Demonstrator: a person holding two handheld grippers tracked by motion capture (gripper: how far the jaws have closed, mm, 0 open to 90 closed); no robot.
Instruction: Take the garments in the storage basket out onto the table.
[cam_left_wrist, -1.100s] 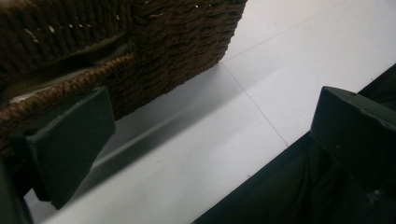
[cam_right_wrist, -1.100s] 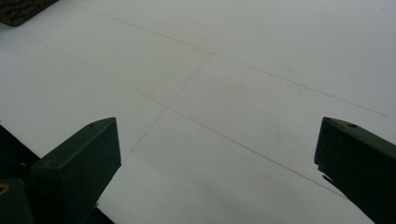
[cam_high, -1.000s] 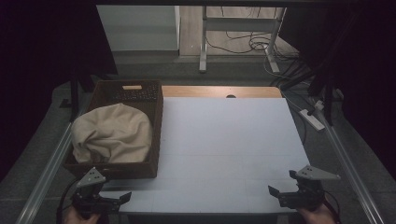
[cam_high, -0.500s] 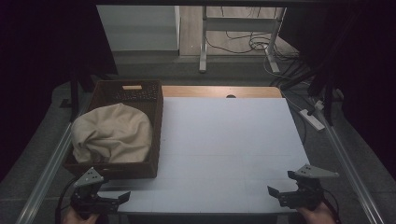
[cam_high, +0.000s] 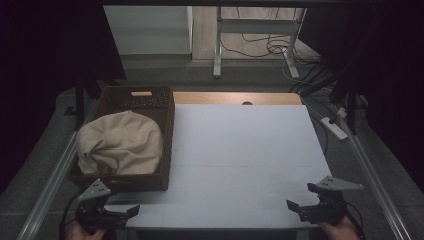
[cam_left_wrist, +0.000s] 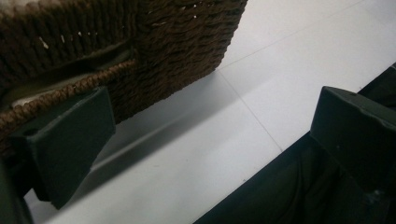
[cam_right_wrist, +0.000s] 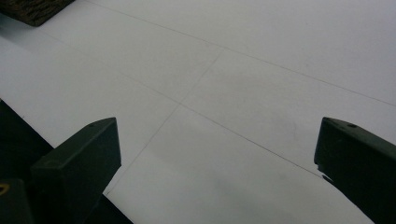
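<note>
A dark brown wicker basket (cam_high: 167, 150) stands on the left side of the white tabletop (cam_high: 245, 155), and a bundled beige cloth (cam_high: 120, 142) lies inside it. My left gripper (cam_high: 131, 212) sits at the near edge just in front of the basket's front wall (cam_left_wrist: 177, 46). It is open (cam_left_wrist: 210, 135) with nothing between the jaws. At the near right corner of the table my right gripper (cam_high: 295, 209) is open (cam_right_wrist: 217, 158) over bare tabletop. A corner of the basket (cam_right_wrist: 32, 9) shows far off in the right gripper view.
A strip of wooden table edge (cam_high: 235, 98) runs along the back. A white power strip (cam_high: 336, 127) lies past the right edge, beside metal frame rails. Cables and table legs stand on the floor behind.
Both grippers have drifted very slightly toward the near edge. The basket and cloth have not moved.
</note>
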